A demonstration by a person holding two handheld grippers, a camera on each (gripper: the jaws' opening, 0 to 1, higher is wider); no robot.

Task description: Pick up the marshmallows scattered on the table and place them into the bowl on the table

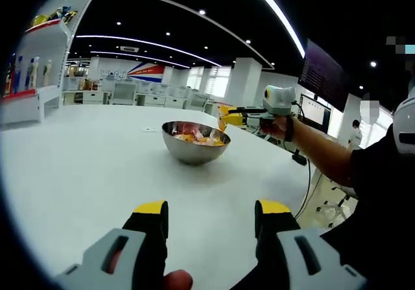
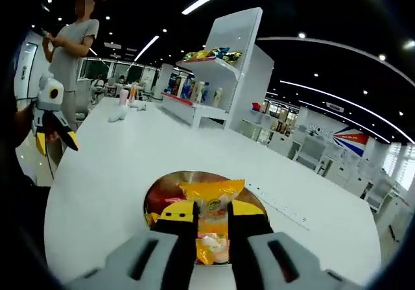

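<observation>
Right gripper view: one bowl (image 2: pixel 155 193), one marshmallow packet (image 2: pixel 213 222).

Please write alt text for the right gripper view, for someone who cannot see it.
The right gripper holds a yellow marshmallow packet above a shiny steel bowl of packets on a round white table. A person stands beyond the table's far left edge, near white display shelves.

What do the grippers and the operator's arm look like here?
Left gripper: grey plastic body, black jaws, yellow tips. Right gripper, seen from the left gripper view: same grey, black and yellow, pale rounded housing on top. The person's arm has a dark wrist strap and a black short sleeve; a thin cable hangs below.
</observation>
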